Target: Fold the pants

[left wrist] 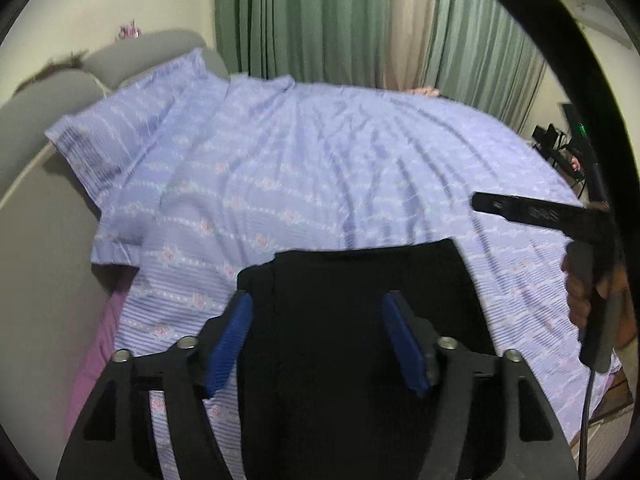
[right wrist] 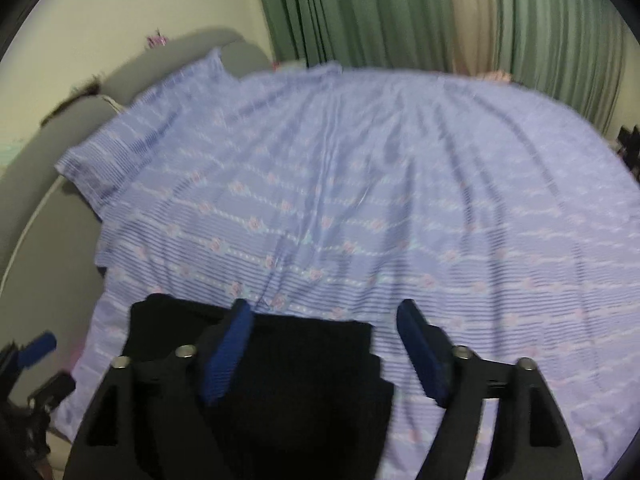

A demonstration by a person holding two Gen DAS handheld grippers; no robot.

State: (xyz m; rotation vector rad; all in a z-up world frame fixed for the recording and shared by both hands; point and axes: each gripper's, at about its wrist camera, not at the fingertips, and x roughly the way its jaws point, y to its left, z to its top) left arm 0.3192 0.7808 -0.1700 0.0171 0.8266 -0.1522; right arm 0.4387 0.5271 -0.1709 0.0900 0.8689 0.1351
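The black pants (left wrist: 360,280) lie folded in a compact pile on the near part of the bed. My left gripper (left wrist: 318,312) is open above the pile, holding nothing, with its blue pads on either side of the cloth below. In the right wrist view the pants (right wrist: 304,360) lie at the lower left. My right gripper (right wrist: 326,320) is open and empty over the pile's right edge. The right gripper's handle and hand show at the right of the left wrist view (left wrist: 580,280). The left gripper's blue pad (right wrist: 38,346) shows at the far left of the right wrist view.
The bed sheet (left wrist: 320,168) is lilac-blue with a flower pattern and creases. A matching pillow (left wrist: 120,132) lies at the far left against a grey headboard (left wrist: 36,120). Green curtains (left wrist: 320,20) hang behind the bed. Dark furniture (left wrist: 560,140) stands at the far right.
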